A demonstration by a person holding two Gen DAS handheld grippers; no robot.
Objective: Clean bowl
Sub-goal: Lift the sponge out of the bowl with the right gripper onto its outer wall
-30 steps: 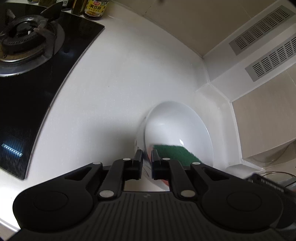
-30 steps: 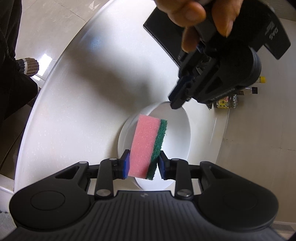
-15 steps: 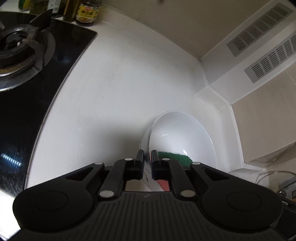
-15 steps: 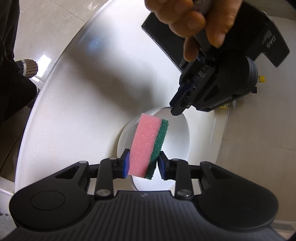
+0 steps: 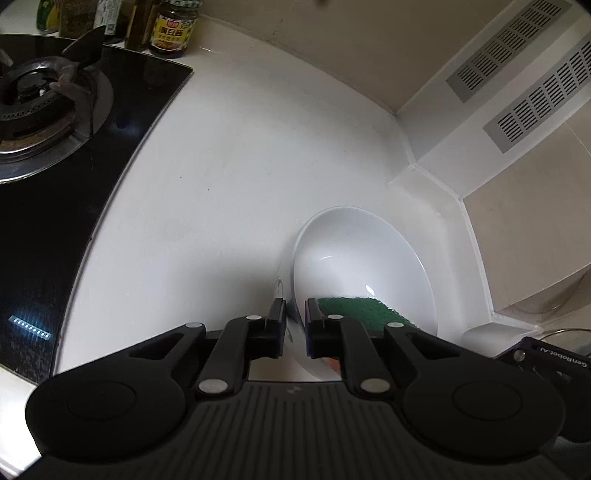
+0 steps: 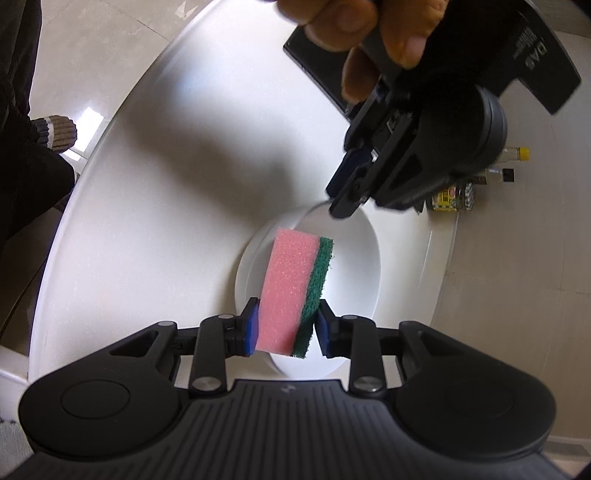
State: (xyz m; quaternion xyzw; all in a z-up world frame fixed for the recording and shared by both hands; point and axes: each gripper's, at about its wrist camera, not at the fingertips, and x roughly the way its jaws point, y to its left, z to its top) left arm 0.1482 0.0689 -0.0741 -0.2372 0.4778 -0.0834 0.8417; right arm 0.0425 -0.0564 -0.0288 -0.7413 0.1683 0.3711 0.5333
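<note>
On the white counter [image 5: 229, 192], near the corner where it meets the wall, sits the white bowl [image 5: 362, 266], and both grippers are at it. The left gripper [image 5: 294, 325] has its 2 fingers drawn narrow over the bowl's near rim, 1 finger outside the wall and 1 inside, so it appears to pinch the rim and steady the bowl; the right wrist view shows the same gripper [image 6: 343, 201] reaching down to the far edge of the bowl [image 6: 354, 266] with the person's hand [image 6: 354, 33] above it. The right gripper [image 6: 284, 328] is clamped on a sponge [image 6: 291, 291], pink foam on 1 side and green scouring pad on the other, held on edge and jutting forward over the bowl's inside.

My reading is that the scrubbing step is in hand: bowl braced, sponge inside or just above the hollow. From the left wrist view the green face of the sponge [image 5: 354, 308] lies low in the bowl, right beside the inner finger; whether it actually touches the glaze I cannot tell. The next move calls for pressing the green side against the inner wall and sweeping it around, with the left grip firm enough that the bowl does not skid, and with care not to drive the sponge into the left finger inside the rim.

A stove [image 5: 48, 122] lies well apart to the left, with jars [image 5: 171, 31] behind it
</note>
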